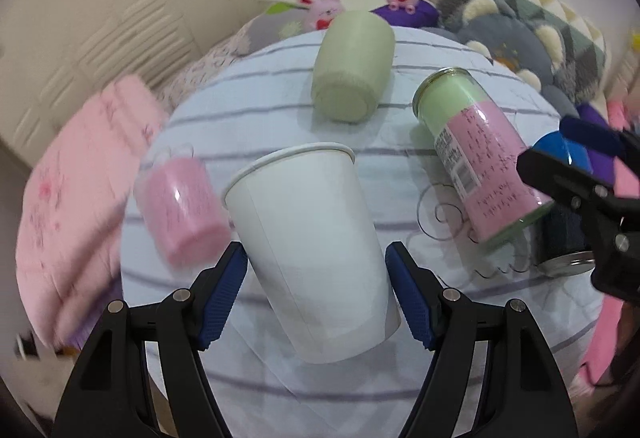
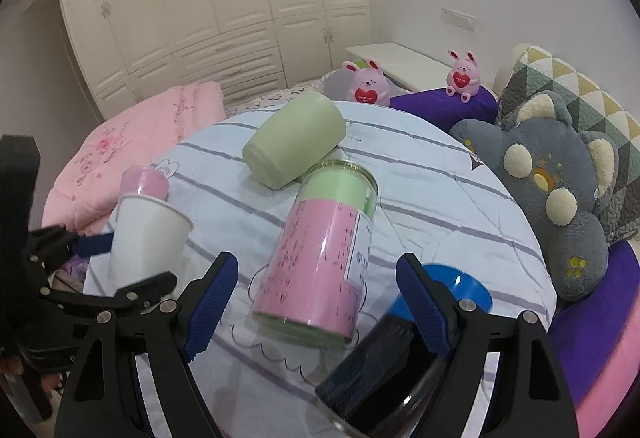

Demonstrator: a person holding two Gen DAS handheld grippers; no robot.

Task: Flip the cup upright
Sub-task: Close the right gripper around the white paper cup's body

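A: Here, a white paper cup (image 1: 308,250) is seen between the blue pads of the left gripper (image 1: 316,294), rim tilted toward twelve o'clock. Whether it is clamped or only framed cannot be told; a narrow gap shows at each pad. Its inside is not shown.

B: And in the right wrist view?

A: The right gripper (image 2: 316,310) is spread wide, nothing grasped. A clear jar (image 2: 320,258) with a pink label and pale green filling is laid between its fingers, mouth toward twelve.

B: How many containers are counted?

A: Five in the left wrist view: the paper cup, the labelled jar, a green cup (image 1: 352,66) lying at twelve o'clock, a clear pink-filled jar (image 1: 180,206) at nine, and a dark jar with a blue lid (image 1: 564,198) at three. Two pink rabbit toys (image 2: 368,84) are counted beyond the striped round cushion (image 2: 440,198).
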